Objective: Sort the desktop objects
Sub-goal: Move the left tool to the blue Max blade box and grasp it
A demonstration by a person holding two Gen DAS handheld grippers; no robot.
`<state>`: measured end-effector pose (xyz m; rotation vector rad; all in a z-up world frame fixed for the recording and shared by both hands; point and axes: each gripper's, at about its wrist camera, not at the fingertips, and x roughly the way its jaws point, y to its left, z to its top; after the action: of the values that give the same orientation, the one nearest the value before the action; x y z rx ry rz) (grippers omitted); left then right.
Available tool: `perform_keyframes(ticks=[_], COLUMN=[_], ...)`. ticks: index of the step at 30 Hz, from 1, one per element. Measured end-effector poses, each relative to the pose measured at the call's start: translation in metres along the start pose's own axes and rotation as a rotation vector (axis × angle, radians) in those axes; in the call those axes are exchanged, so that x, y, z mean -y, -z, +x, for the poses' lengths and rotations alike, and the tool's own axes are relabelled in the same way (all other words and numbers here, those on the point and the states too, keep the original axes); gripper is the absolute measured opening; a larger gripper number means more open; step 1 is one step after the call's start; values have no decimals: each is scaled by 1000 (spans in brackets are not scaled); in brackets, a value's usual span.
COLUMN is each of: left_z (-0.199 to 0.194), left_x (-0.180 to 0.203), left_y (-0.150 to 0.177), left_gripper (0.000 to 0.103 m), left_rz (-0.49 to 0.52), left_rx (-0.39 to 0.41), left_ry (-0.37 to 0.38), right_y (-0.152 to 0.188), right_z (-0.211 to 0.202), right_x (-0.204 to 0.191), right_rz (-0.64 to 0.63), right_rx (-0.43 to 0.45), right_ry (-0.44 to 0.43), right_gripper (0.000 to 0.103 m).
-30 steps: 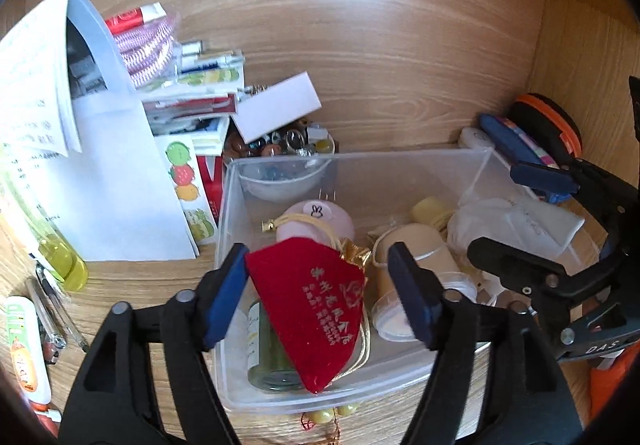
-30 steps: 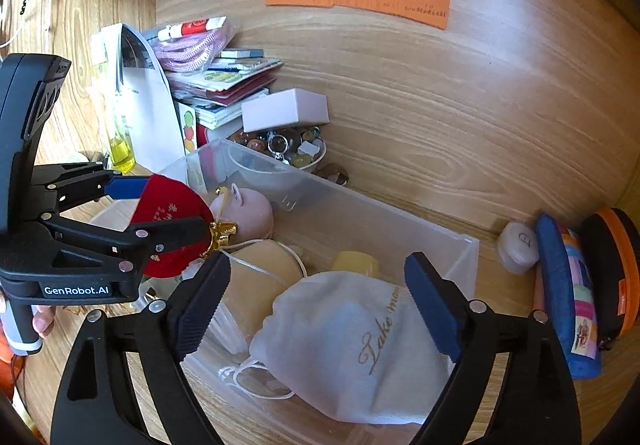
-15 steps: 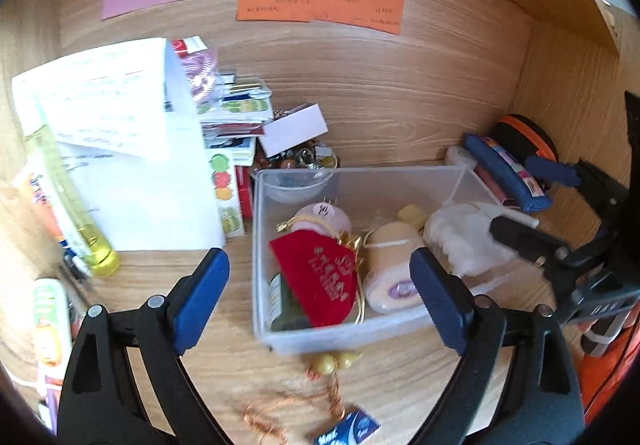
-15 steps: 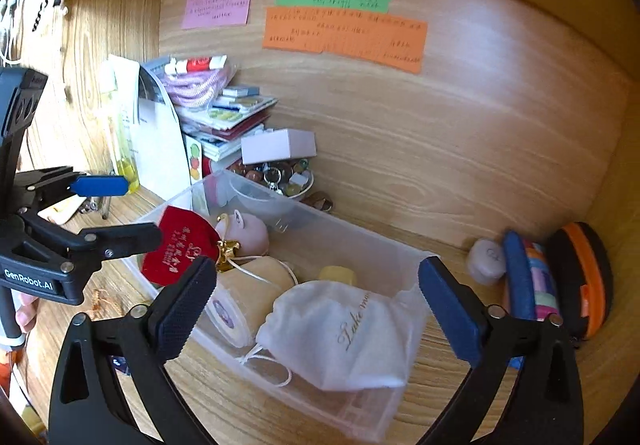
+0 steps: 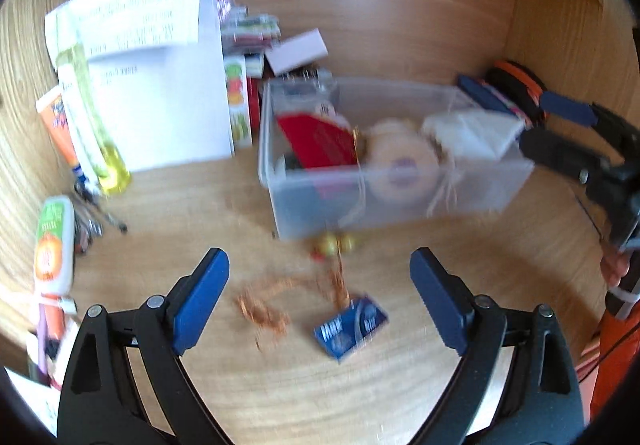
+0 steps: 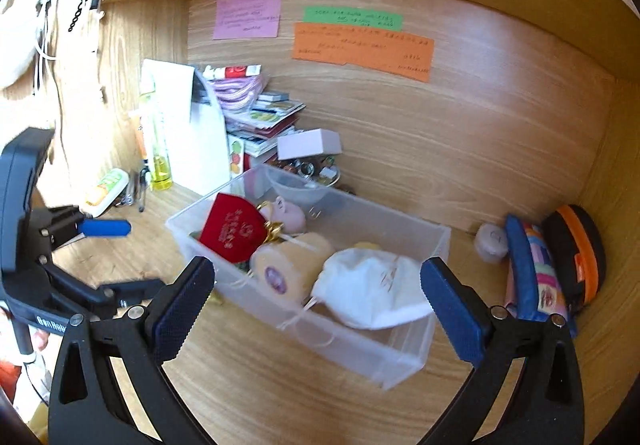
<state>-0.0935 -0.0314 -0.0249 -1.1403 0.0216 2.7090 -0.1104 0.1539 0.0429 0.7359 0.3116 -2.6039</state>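
1. The left gripper point(image 5: 319, 281) is held wide open over the wooden desk point(image 5: 320, 385). Nothing is gripped by it.
2. A small blue packet point(image 5: 350, 326) and a tangled gold cord point(image 5: 264, 307) are seen on the desk between its fingers, but they are not touched.
3. The right gripper point(image 6: 316, 305) is also held wide open, and nothing is held in it.
4. A clear plastic box point(image 6: 400, 349) is seen on the desk beyond its fingers.
5. A red pouch point(image 6: 232, 231), a cream roll point(image 6: 292, 265) and a white drawstring bag point(image 6: 372, 291) are kept inside the box.
6. Two gold bells point(image 5: 336, 244) are seen just outside the box, by its front wall.
7. A striped pencil case point(image 6: 536, 273) is stood to the right of the box, near the side wall.
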Motion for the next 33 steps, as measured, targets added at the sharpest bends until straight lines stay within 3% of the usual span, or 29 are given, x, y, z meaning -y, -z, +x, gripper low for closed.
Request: perform_keyframes(ticks=[4,13,19,29,33], left_z=[2,-6,11,25,28], left_x=[5,18,26,35,33], left_y=[21,50,47,41,37], left_gripper=[93,92,65,57,41], left_rz=[-5,-43,-42,12,27], left_rx=[-30,-63,-113,-112,-107], left_ry=[0,93,79,18,-12], right_y=[9,20,25,32,35], right_z=[-5,-10,-14,-8,0], right_x=[-7,-13,-16,-21,-27], right_rz=[-6,3,3,4,15], right_rx=[-9,-30,-32,-53,-76], right_ry=[-6,-13,-26,-70,-109], right_gripper=[103,103,103,103,103])
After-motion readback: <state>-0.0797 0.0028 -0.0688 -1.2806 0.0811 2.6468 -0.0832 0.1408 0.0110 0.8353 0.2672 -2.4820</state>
